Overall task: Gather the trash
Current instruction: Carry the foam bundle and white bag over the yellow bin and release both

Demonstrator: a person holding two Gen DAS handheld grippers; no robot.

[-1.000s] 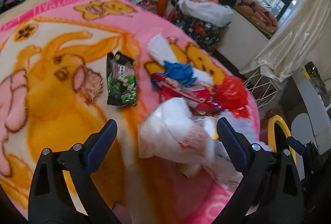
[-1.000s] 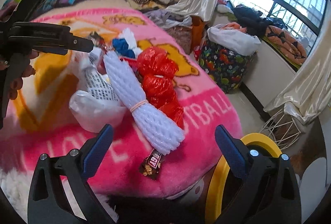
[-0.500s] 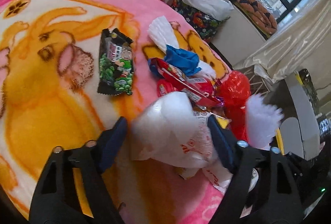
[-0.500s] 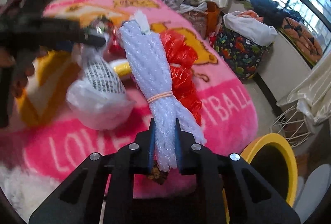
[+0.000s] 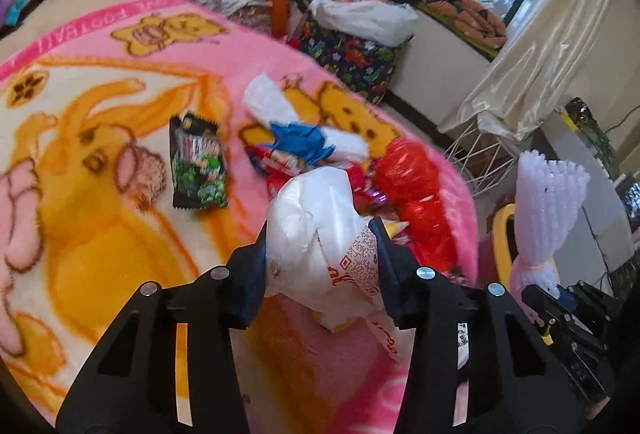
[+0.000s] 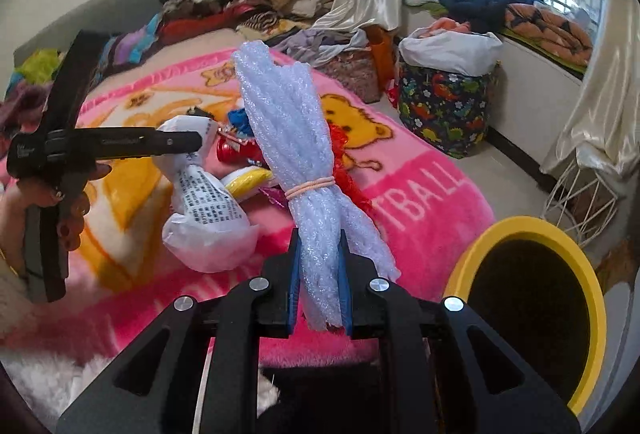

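**A:** Right wrist view first: long white foam-net bundle tied with a rubber band [image 6: 296, 153], upright, lower end pinched between the blue pads of the right gripper [image 6: 320, 282]. Up in the air, clear of the pink plush cartoon blanket [image 6: 420, 201], near the bed's edge.

**B:** Jaws?

**A:** Just been closing; now clamped tight on the foam, squeezing it narrow.

**B:** And the left gripper [image 5: 320, 238]?

**A:** Just been closing too, around a crumpled white printed plastic bag [image 5: 312, 209]. Pads pressed on both flanks of it. Hard to tell whether the bag's bottom is clear of the blanket.

**B:** Step in hand?

**A:** Most likely pick-up done on both sides, with the carry to the bin next. Round yellow-rimmed bin [image 6: 520, 224] down on the floor just off the bed, to the right of the bundle, mouth open and dark.

**B:** Next move, then?

**A:** Probably swing the right gripper over that mouth, tip the bundle end-down, and only then let go. Risk of a long bundle landing across the rim if dropped sideways. Same route for the bag afterwards, with a firm squeeze on slippery film.

**B:** Anything else on the bed?

**A:** Plenty: flat green-and-black snack packet [image 5: 198, 161], crumpled blue wrapper [image 5: 300, 141] and shiny red plastic bag [image 5: 416, 189], all beyond the white bag.
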